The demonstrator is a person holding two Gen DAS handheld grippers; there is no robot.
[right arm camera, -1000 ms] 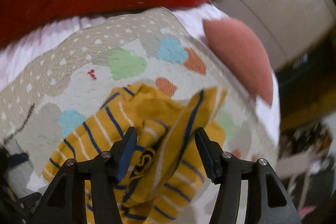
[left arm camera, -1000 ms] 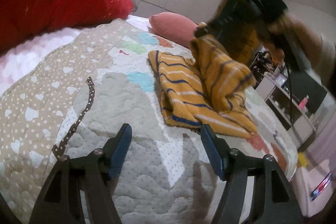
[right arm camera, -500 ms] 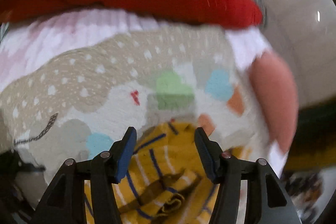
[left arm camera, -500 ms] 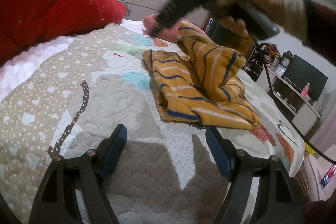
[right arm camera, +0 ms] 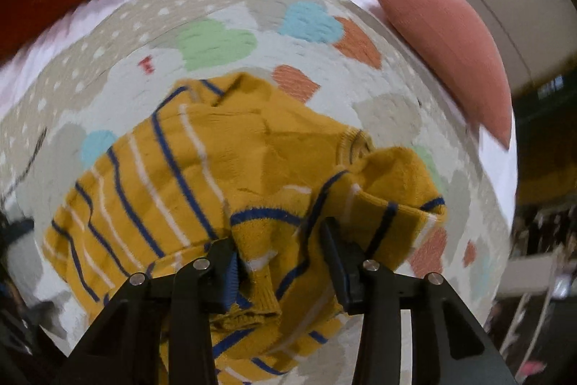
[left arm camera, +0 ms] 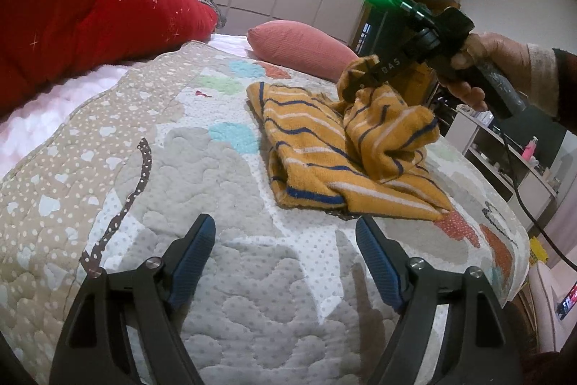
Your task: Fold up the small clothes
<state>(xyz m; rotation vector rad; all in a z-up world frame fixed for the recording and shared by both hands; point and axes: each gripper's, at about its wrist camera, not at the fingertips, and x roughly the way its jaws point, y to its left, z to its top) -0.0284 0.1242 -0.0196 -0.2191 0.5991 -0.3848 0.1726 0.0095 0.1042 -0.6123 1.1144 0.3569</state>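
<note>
A: Where is the garment?

B: The yellow striped top [left arm camera: 324, 154] lies on the quilt [left arm camera: 151, 190], toward its far right corner, near the pink pillow [left arm camera: 303, 46]. The right gripper [right arm camera: 285, 255] pinches a raised fold of it; the left gripper [left arm camera: 285, 251] hangs spread and empty over bare quilt by the near edge.

A: How should it handle?

B: Soft, light, floppy knit, I judge. It will sag and bunch, so take hems or corners, not the middle.

A: What does each view add?

B: The left view shows the right hand [left arm camera: 483, 71] and the lifted hump. The right view shows cloth bunched between the fingers [right arm camera: 230, 273] and the ribbed collar [right arm camera: 357, 143].
</note>
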